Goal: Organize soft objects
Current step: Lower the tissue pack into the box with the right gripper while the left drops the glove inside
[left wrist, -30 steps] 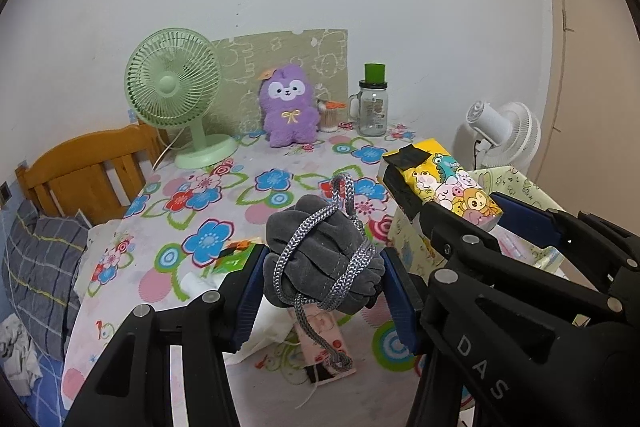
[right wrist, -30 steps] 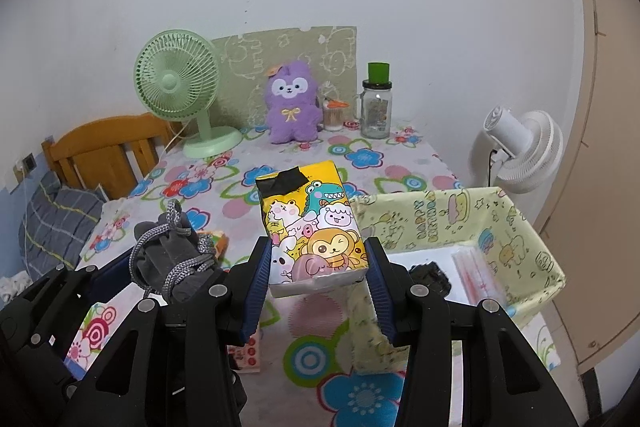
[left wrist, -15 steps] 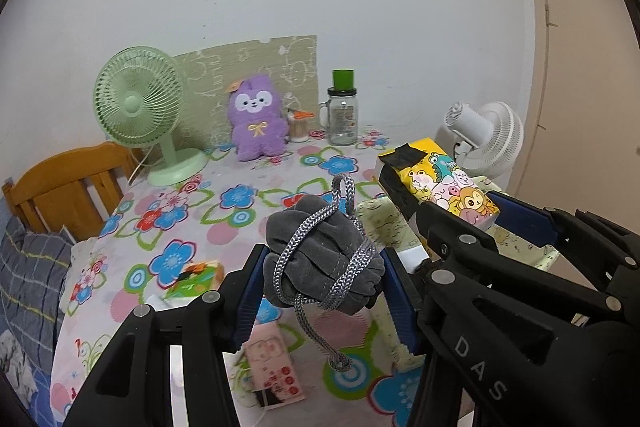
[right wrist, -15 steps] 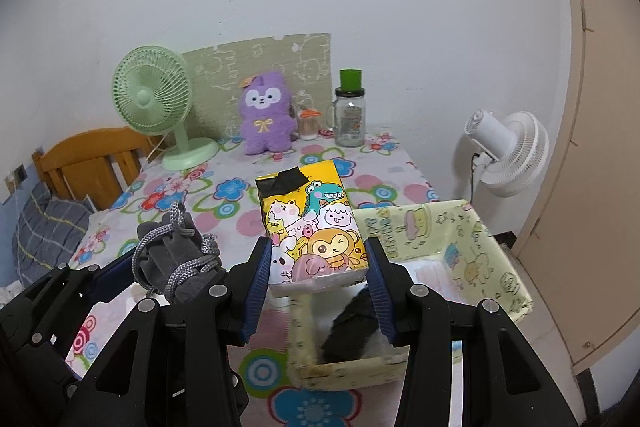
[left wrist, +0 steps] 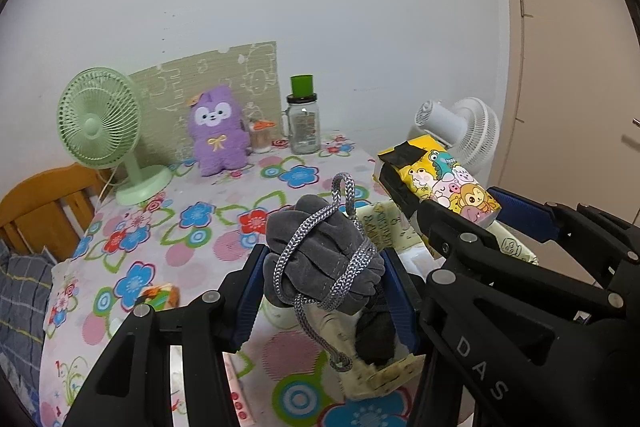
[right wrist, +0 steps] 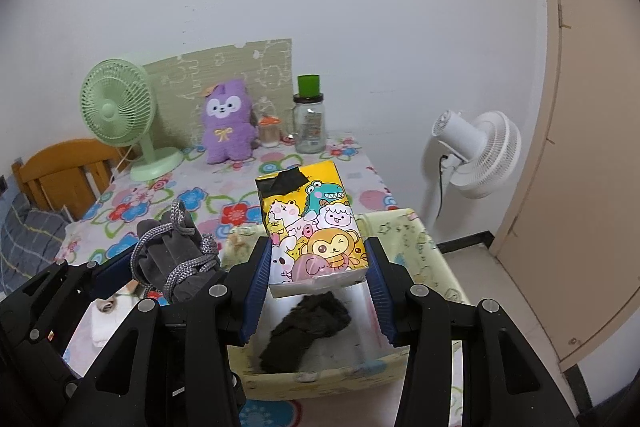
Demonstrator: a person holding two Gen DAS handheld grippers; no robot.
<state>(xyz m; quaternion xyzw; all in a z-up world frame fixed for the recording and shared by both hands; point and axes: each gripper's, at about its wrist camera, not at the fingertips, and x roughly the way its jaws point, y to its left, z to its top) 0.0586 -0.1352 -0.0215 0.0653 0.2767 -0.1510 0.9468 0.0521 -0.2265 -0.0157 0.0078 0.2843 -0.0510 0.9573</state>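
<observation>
My left gripper [left wrist: 322, 269] is shut on a grey pouch [left wrist: 320, 267] wound with grey cord, held above the near left corner of a pale yellow patterned box [left wrist: 394, 373]. My right gripper [right wrist: 316, 267] is shut on a yellow tissue pack [right wrist: 312, 227] printed with cartoon animals, held over the same box [right wrist: 424, 247]. A black furry item [right wrist: 308, 323] lies inside the box. The right wrist view shows the pouch [right wrist: 172, 255] at the left; the left wrist view shows the tissue pack [left wrist: 440, 179] at the right.
On the flowered tablecloth [right wrist: 192, 199] at the back stand a green desk fan [right wrist: 116, 115], a purple plush [right wrist: 228, 123], a small orange-lidded jar [right wrist: 269, 131] and a green-capped bottle [right wrist: 309, 119]. A white fan [right wrist: 476, 155] stands right of the table. A wooden chair [right wrist: 52, 175] is left.
Both grippers have moved to the right with their loads, from over the tablecloth to over the yellow box. The box's inside and the black item have come into view.
</observation>
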